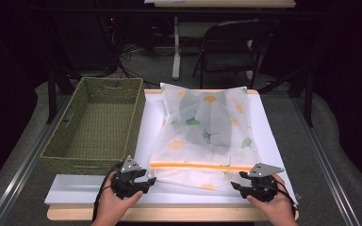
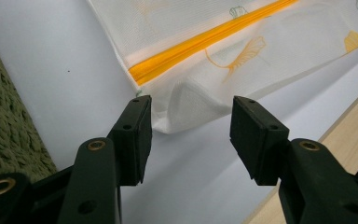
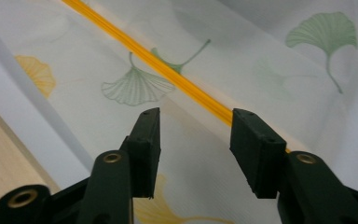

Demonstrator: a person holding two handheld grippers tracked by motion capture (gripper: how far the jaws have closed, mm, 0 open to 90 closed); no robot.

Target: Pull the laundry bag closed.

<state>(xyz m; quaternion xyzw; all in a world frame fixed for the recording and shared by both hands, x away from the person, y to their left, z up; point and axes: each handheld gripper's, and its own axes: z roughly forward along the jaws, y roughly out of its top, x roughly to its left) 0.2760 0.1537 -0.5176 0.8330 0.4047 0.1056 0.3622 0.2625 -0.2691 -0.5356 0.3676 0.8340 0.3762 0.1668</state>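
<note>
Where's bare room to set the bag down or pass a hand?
Free: the woven basket interior, and the white board strip in front of it, left of the left claw. Crowded: the mesh bag covers the board's middle and right, up to the right claw.

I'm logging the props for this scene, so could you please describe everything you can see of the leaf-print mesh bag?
The mesh bag is a translucent white pouch printed with green and yellow ginkgo leaves, with an orange zipper running across near its front edge. It looks closed. A dark item shows through the fabric. It lies flat on the white board, right of the woven basket. Both tongs stand open at its near corners, gripping nothing.
</note>
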